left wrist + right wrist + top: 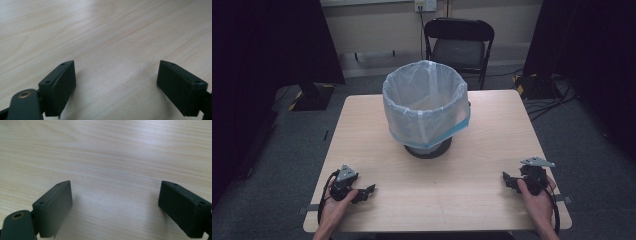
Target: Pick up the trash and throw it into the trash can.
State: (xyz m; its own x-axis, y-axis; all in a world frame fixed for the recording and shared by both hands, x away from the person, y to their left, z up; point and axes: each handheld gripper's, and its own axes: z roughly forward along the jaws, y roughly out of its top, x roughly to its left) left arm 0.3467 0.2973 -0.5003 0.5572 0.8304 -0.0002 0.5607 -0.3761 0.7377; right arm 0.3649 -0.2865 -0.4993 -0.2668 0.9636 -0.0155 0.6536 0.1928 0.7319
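Observation:
A bin [426, 107] lined with a pale translucent bag with a blue hem stands upright at the middle of the wooden table [377, 160], toward its far side. My left gripper [368, 190] rests near the front left corner, held by a hand, jaws pointing right. My right gripper [507, 179] rests near the front right edge, jaws pointing left. In the left gripper view the left gripper [116, 87] is open over bare wood. In the right gripper view the right gripper [115, 208] is open too, nothing between its jaws.
A black folding chair [459, 42] stands behind the table's far edge. Dark curtains hang at both sides, with cables and stand bases on the grey floor. Bare tabletop [437, 185] lies between the two grippers and in front of the bin.

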